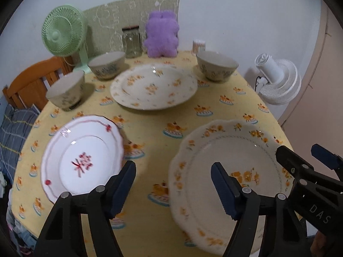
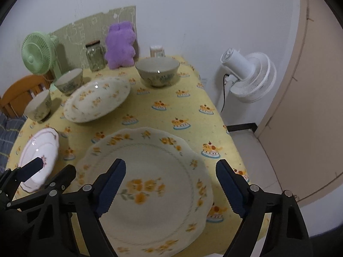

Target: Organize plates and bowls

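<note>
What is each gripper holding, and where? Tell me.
Nothing. The left gripper and right gripper are both open above the table, empty.

Two handheld grippers, matte black plastic throughout. Left gripper [image 1: 173, 189]: angular black link arms, each capped by a round silver pivot pin, ending in dark navy fingers [image 1: 224, 192] with sawtooth ribbing along the inner edges. Right gripper [image 2: 170, 187]: same build — black struts, silver pins, navy serrated pads. At the right edge of the left wrist view, seen side-on: small dark screws along the black arm, white letters "DAS" printed on the body at lower right. At lower left of the right wrist view, more black linkage with pins and a navy tip.
</note>
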Demonstrator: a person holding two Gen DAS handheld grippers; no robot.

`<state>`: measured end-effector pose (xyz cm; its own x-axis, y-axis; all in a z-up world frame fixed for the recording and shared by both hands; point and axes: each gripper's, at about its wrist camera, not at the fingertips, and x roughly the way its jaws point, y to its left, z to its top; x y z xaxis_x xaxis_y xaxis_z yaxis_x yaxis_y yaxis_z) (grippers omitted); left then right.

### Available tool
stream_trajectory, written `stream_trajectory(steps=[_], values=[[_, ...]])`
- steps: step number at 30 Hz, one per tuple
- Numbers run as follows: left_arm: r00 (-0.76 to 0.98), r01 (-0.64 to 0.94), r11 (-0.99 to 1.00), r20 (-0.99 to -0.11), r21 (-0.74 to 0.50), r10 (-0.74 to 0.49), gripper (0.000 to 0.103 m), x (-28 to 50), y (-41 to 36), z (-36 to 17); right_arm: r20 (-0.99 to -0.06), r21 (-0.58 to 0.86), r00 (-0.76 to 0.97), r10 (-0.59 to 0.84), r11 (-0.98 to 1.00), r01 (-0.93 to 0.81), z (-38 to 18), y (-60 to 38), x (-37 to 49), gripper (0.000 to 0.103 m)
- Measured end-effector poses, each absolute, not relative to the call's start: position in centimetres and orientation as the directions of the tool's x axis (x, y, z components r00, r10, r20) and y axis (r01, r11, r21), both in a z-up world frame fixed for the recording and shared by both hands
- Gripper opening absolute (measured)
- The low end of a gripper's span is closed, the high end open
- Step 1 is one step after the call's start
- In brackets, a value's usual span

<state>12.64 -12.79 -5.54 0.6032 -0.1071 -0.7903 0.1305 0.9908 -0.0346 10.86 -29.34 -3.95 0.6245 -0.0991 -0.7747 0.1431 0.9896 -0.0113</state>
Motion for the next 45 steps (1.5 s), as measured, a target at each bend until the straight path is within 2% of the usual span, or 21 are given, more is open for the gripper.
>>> stream_trajectory(steps=[11,16,18,26,45], values=[[0.488,0.065,0.998,-0.871,-0.026,-0.055,0.064,14.2,-15.4,-9.8,-0.866,0.026,0.498,-0.039,0.992,0.123,-9.0,-32.8,13.5,0.077],[0.474,0.062,0.998,-0.88,-0.005,-0.034,0.061,14.7,-15.9,-10.4,-0.894,0.049,0.448,-0.013,0.991,0.128,-10.7,-33.3,14.2,0.064],[0.466,0.058,0.998,-0.884,0.0,-0.027,0.06,15.0,-15.9,-10.5,-0.903,0.059,0.429,-0.003,0.99,0.13,-11.0,-33.4,14.4,0.053],[0.458,0.055,0.998,-0.888,-0.024,-0.047,0.058,16.0,-15.3,-10.4,-0.905,0.029,0.425,-0.022,0.993,0.113,-10.9,-32.7,15.3,0.052],[0.451,0.009,1.0,-0.892,0.004,0.0,0.059,18.8,-12.6,-10.5,-0.905,0.004,0.425,-0.026,0.998,0.069,-10.8,-29.7,19.3,0.052]])
